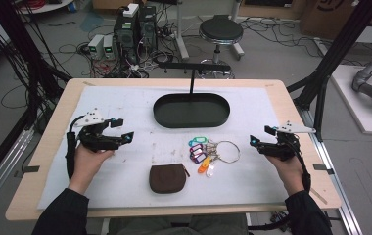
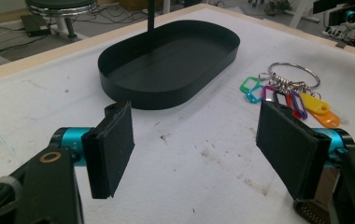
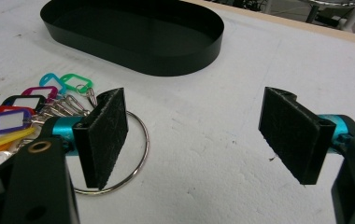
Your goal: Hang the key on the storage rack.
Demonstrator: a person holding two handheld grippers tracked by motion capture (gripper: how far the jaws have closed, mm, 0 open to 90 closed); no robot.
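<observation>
- The black oval tray [image 1: 191, 110] is the landmark. The key ring with coloured tags [image 1: 208, 152] lies just in front of it, and the brown pouch [image 1: 168, 177] lies nearer the person.
- Left gripper [image 1: 120, 136], well to the tray's left, has its jaws spread and empty; right gripper [image 1: 258, 143], to the tray's right, likewise.
- Likely trouble — the thin ring lies flat, so pads may slide over it.
- Loose tags could snag or swing, clipping the tray's wall — or its upright post [image 1: 192, 81].

The person wears dark long sleeves [image 1: 64, 210], and each hand-held gripper, left gripper [image 1: 119, 131] and right gripper [image 1: 261, 136], is black with teal collars behind flat black padded jaws, brass-coloured pivot rings, a grey three-cornered top plate and a black cable.
</observation>
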